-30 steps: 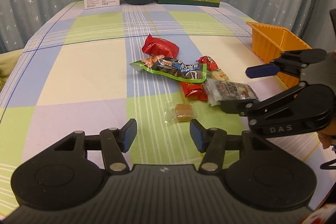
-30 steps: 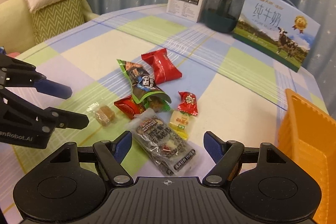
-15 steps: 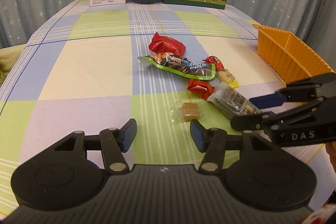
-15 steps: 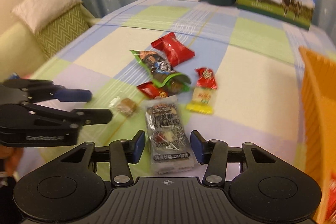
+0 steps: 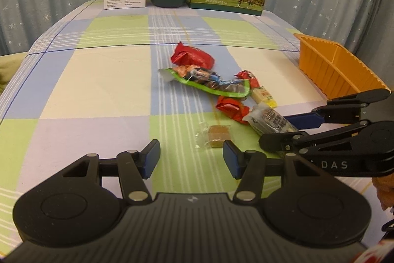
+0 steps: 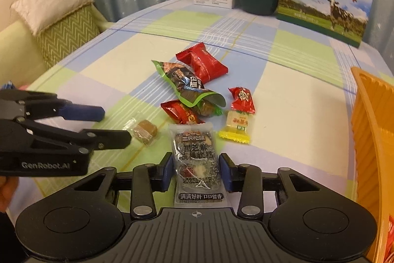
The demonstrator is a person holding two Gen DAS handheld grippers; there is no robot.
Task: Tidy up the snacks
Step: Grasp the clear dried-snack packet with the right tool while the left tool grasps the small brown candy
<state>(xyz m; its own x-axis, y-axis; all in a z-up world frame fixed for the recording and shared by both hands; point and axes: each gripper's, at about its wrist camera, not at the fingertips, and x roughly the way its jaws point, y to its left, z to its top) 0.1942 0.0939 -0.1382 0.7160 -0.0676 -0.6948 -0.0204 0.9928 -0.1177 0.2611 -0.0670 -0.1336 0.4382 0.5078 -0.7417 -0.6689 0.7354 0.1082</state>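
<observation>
Straddling the dark pack, the right gripper has just been closing its jaws, and the pack lies between them. Its long axis runs straight ahead along the fingers, so the blue pads meet its two long edges. In the right wrist view the pads sit just at those edges; whether they press yet cannot be told for certain, though a thin gap seems to remain on the right side. The pack rests flat on the cloth, its far end touching a small red sweet.

Off to the right stands the orange bin, near this gripper and well apart from the left one, so the right hand looks the natural one to carry the pack across.

Further left, the left gripper hovers with its jaws apart and nothing between them. A brown toffee in clear wrap lies just ahead of its right pad, slightly right of the centre line.

The remaining snacks lie in a loose cluster beyond: a green pouch, a red packet and a yellow wafer. By this reading the sorting has barely begun
</observation>
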